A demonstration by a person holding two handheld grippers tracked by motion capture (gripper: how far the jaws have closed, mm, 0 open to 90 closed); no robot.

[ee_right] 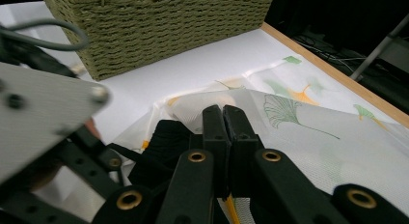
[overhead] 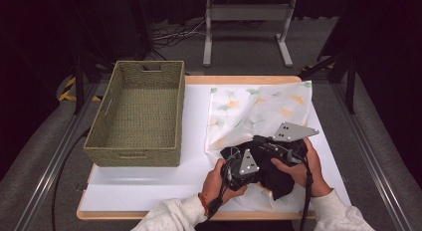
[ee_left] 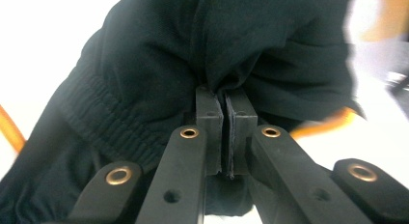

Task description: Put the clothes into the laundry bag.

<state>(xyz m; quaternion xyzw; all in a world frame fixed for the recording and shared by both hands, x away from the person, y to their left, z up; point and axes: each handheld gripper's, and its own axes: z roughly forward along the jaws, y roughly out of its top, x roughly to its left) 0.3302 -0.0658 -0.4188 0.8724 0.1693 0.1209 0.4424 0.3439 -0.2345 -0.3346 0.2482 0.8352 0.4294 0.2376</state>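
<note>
Gripping one black garment (overhead: 278, 178): two grippers, left gripper (ee_left: 224, 101), right gripper (ee_right: 224, 113).

A recording lab: dark curtained surround, metal frame rails (overhead: 47, 161), lone white-topped table (overhead: 149, 183), floor cables (overhead: 171, 34).

Left gripper (overhead: 238, 167) low near the table edge, jaws pressed together, right gripper (overhead: 278, 146) just beside it, jaws closed too
</note>
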